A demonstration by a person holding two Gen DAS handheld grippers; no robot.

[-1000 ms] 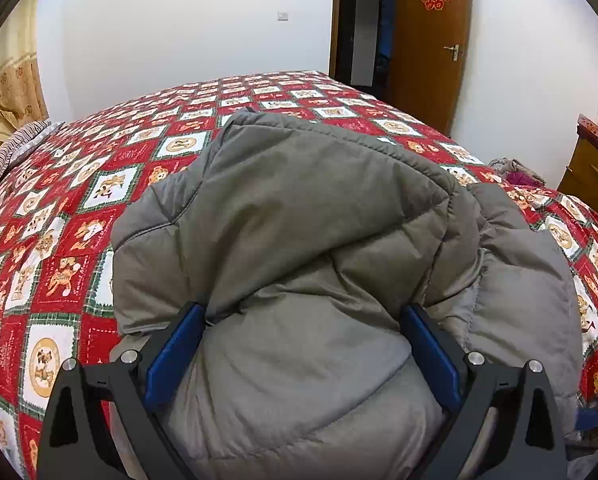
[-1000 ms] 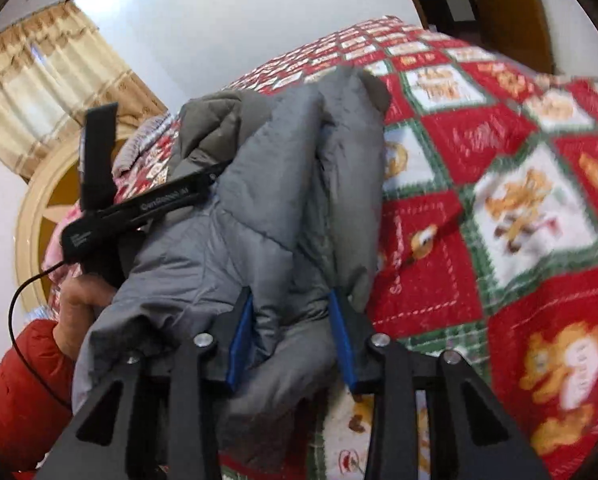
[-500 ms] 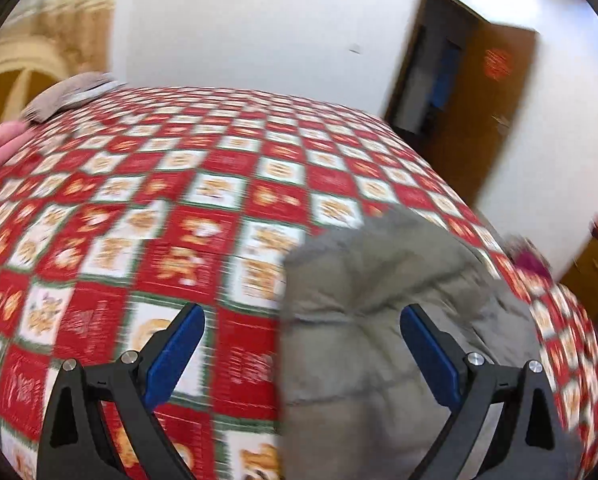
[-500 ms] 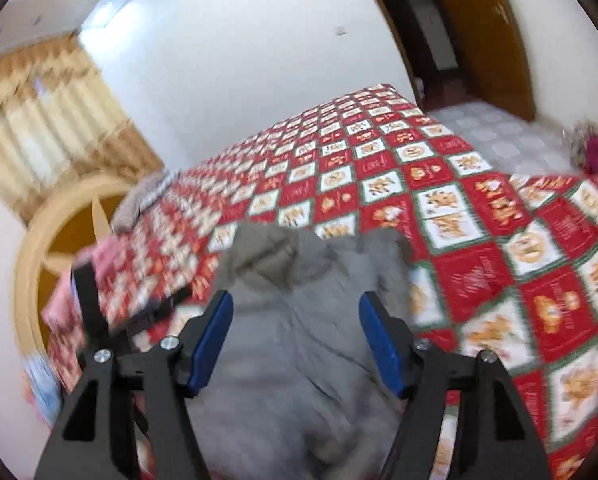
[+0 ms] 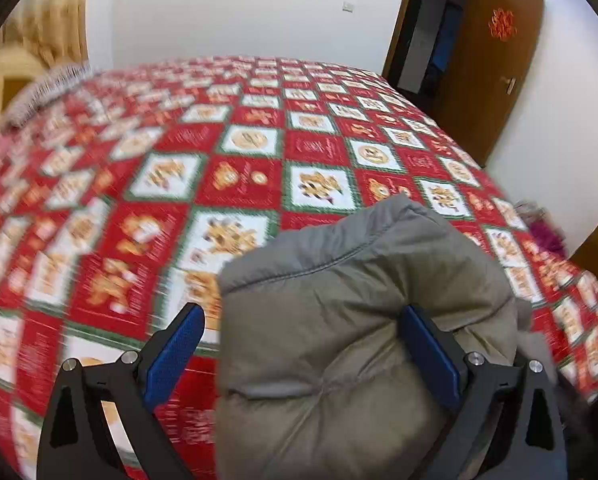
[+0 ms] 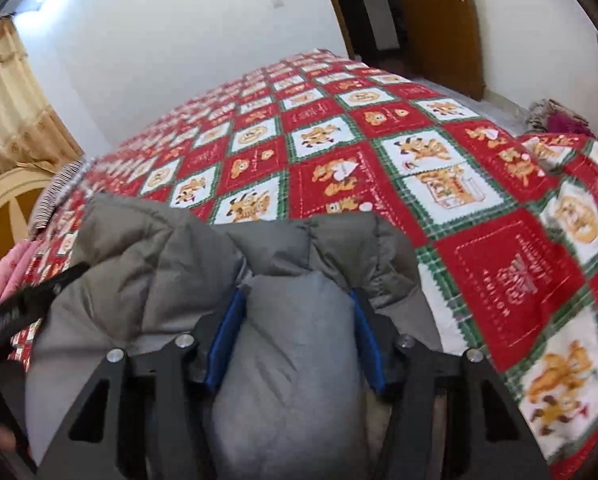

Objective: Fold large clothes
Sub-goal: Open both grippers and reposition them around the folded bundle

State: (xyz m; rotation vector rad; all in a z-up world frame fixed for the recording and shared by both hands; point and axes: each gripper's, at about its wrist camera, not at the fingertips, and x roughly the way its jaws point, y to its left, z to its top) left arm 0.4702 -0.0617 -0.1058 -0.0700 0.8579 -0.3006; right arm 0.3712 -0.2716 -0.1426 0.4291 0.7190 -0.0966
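The bulky grey quilted puffer jacket (image 6: 283, 364) sits folded at the bed's (image 6: 499, 264) near edge, probably for a final tuck. The right tongs (image 6: 295, 328) pinch a padded fold, having just closed from a wider gape. The left tongs (image 5: 299, 354) stand spread, one pad touching fabric; earlier they straddled the jacket's middle.

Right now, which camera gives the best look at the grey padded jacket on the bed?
The right wrist view: the grey padded jacket shows nearly its whole folded bulk on the bedspread, one puffy fold between the right gripper's blue pads. The left wrist view shows only one bulging end, blurred, beside the left gripper.
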